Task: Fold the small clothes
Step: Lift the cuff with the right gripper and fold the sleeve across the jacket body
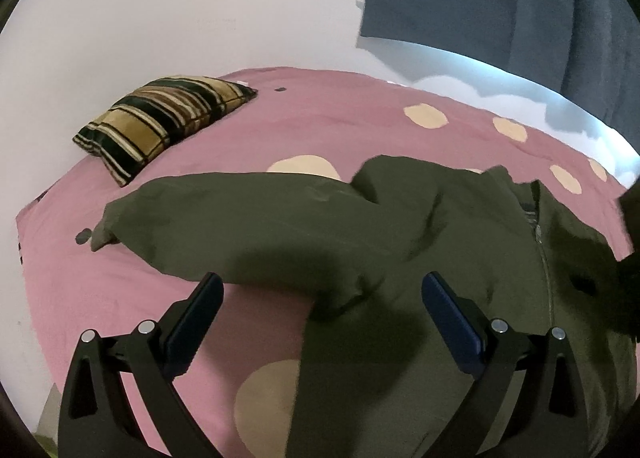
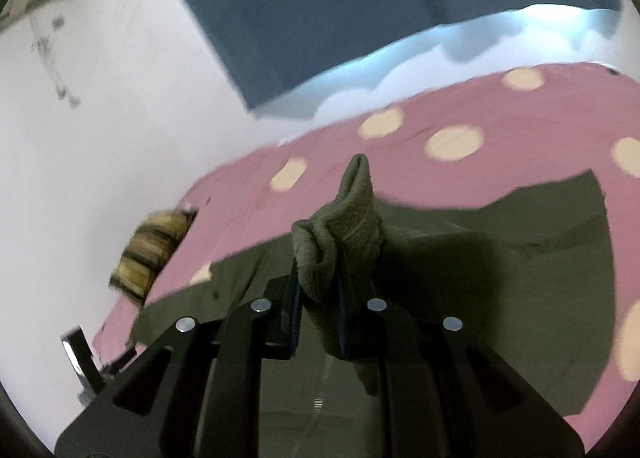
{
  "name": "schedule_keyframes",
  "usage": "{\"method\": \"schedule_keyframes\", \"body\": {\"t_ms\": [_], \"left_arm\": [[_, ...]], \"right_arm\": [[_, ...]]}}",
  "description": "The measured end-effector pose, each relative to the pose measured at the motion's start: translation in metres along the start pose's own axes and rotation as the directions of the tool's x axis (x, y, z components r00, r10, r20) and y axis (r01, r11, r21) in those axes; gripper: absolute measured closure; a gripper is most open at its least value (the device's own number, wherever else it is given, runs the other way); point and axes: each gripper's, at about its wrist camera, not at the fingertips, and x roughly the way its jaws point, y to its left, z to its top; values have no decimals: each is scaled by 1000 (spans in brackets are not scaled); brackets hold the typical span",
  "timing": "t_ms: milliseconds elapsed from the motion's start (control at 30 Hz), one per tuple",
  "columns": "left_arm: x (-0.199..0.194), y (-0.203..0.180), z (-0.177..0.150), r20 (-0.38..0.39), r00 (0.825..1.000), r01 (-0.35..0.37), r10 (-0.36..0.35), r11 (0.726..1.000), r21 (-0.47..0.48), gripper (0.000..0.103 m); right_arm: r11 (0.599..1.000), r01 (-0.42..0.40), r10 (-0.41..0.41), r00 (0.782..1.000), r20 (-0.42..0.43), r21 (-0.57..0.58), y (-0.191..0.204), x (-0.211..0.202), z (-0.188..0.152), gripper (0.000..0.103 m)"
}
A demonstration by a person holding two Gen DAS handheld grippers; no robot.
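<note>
Cuff lifted for a fold
The cuff point(image 2: 352, 213) is clamped in the right gripper point(image 2: 320, 282) (centre frame); the left gripper point(image 1: 322, 294) is held apart above the jacket point(image 1: 400, 238).

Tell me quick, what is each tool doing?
Left tool: open, holding nothing, above the green jacket.
Right tool: closed on the jacket's ribbed cuff.

Jacket point(image 1: 420, 242) cut off at lower right edge; striped pillow point(image 2: 154, 254) blurred; dark shape point(image 1: 630, 242) at right edge unidentifiable; wall marks point(image 2: 52, 45) smeared.
</note>
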Motion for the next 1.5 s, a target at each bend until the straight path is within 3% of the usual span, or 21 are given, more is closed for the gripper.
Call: {"method": "schedule_keyframes", "body": {"t_ms": [267, 433, 533, 600, 667, 733, 833, 1000, 1033, 1100, 1167, 1233, 1300, 1367, 1500], "left_arm": [[2, 12, 4, -5, 1000, -11, 11, 999, -39, 4], [4, 10, 3, -12, 1000, -6, 6, 999, -36, 4], [6, 9, 1, -14, 1000, -3, 3, 1000, -28, 4], [7, 7, 0, -20, 1000, -1, 0, 1000, -22, 4], [9, 5, -2, -27, 1000, 2, -2, 1000, -16, 4], [10, 3, -4, -33, 999, 5, -5, 1000, -7, 4], [10, 1, -5, -34, 999, 10, -10, 1000, -1, 4], [12, 0, -7, -35, 999, 17, -17, 1000, -1, 4], [13, -1, -7, -38, 999, 17, -17, 1000, 0, 4], [14, -4, -8, -43, 999, 20, -20, 1000, 2, 4], [15, -7, -10, -47, 999, 21, -21, 1000, 5, 4], [16, -11, -12, -54, 998, 28, -27, 1000, 14, 4], [16, -15, -14, -55, 998, 27, -26, 999, 23, 4], [16, -17, -16, -58, 998, 26, -24, 999, 30, 4], [18, -20, -19, -67, 997, 27, -24, 999, 39, 4]], "right_arm": [[991, -28, 2, 981, -194, -133, 78, 90, -50, 89], [974, 7, -64, 968, -243, -227, 106, 129, -74, 88], [968, -20, -59, 952, -301, -251, 112, 144, -88, 82], [967, -55, -34, 940, -340, -250, 115, 149, -96, 73], [967, -149, 54, 912, -407, -206, 118, 156, -103, 52], [966, -222, 138, 877, -460, -133, 114, 153, -105, 52], [954, -276, 198, 870, -451, -114, 103, 127, -98, 49], [981, -179, 154, 953, -263, -74, 25, 42, -60, 41], [993, -102, 90, 977, -195, -53, -4, 19, -51, 41], [1000, 21, -20, 994, -112, 6, -48, -11, -40, 41], [977, 180, -172, 982, -83, 115, -104, -36, -36, 41], [946, 253, -236, 966, -108, 201, -146, -45, -42, 41], [933, 241, -207, 967, -150, 267, -176, -46, -53, 44], [930, 202, -145, 970, -196, 308, -189, -37, -68, 65], [938, 172, -97, 965, -245, 302, -197, -21, -83, 80]]}}
